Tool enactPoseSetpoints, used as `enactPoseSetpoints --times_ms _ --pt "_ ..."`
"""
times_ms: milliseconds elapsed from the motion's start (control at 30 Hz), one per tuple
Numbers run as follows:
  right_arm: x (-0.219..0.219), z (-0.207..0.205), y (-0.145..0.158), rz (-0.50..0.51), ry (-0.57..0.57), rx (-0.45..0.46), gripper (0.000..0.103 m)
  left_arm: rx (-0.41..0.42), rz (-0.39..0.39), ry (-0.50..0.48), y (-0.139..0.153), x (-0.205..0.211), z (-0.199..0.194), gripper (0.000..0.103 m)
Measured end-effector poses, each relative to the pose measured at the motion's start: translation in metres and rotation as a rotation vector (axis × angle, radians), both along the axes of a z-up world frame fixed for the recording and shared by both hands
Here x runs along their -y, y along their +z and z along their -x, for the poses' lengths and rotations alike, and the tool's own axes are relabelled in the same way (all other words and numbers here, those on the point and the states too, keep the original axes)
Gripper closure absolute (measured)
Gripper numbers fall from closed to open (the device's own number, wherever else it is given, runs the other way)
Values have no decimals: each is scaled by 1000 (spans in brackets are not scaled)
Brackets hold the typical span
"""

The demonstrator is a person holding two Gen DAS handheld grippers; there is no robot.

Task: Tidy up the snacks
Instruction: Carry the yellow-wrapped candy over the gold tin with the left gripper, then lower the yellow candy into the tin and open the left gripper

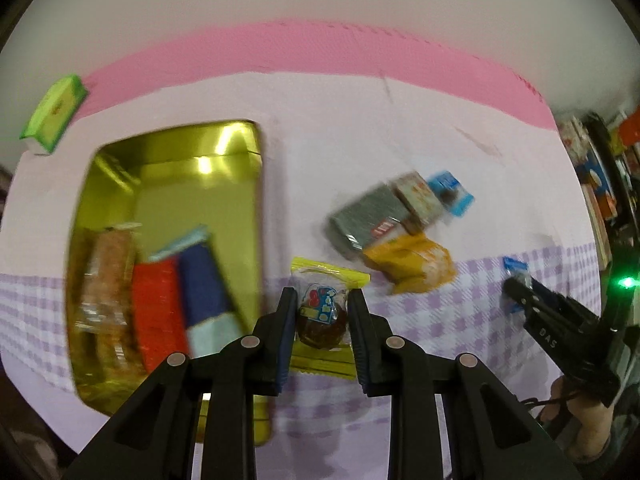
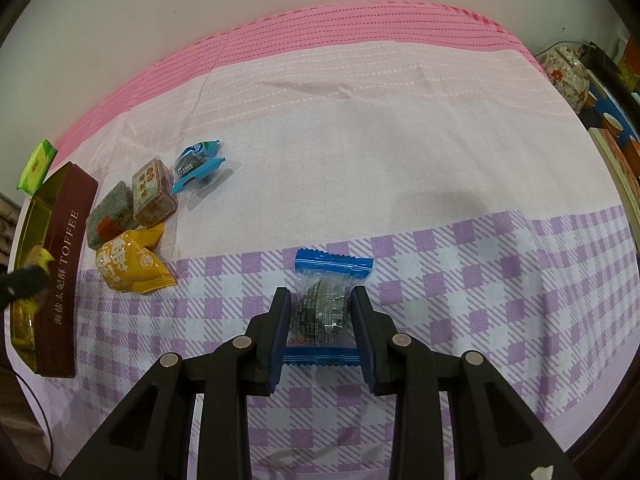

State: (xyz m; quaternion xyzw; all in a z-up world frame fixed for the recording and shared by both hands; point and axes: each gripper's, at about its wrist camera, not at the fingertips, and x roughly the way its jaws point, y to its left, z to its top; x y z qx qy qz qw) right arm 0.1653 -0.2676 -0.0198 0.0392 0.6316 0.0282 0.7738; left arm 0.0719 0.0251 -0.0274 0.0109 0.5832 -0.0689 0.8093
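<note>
My left gripper point(image 1: 323, 294) is shut on a yellow-edged packet point(image 1: 320, 312) with a brown cake inside, held just right of the gold tin point(image 1: 180, 216). The tin holds several snacks, among them a red packet point(image 1: 158, 312) and a blue one point(image 1: 204, 292). A pile of loose snacks point(image 1: 400, 220) lies beyond on the cloth. My right gripper point(image 2: 321, 294) is shut on a blue-edged clear packet point(image 2: 324, 312) with a dark round snack, low over the purple check. To its left lie a yellow packet point(image 2: 128, 264), a grey-green packet point(image 2: 110, 216), a brown box point(image 2: 154, 194) and a blue packet point(image 2: 198, 166), beside the tin point(image 2: 66, 272).
A green box point(image 2: 36, 168) sits at the back left behind the tin. A flowered pot point(image 2: 568, 76) and stacked books point(image 2: 620, 168) crowd the right edge. The cloth turns pink toward the wall. The right gripper point(image 1: 520, 290) shows at the right of the left wrist view.
</note>
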Motion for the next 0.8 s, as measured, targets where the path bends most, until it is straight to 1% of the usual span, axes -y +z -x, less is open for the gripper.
enactPoseSetpoints --times_ms 67,167,300,433,633,800 --pt "-1 0 0 0 -1 0 73 17 -12 24 8 -19 4 76" --pt "-1 0 0 1 0 1 73 25 -33 67 10 -42 2 76" --pt "-1 0 0 6 2 2 73 11 -55 125 4 -70 4 76" --pt "-1 1 0 7 3 2 73 -12 -76 159 -4 -92 9 76" --pt "-1 0 0 17 10 4 73 -40 -110 181 -19 -113 16 76" --pt "0 0 -1 20 14 6 73 -51 -110 197 -28 -123 20 76"
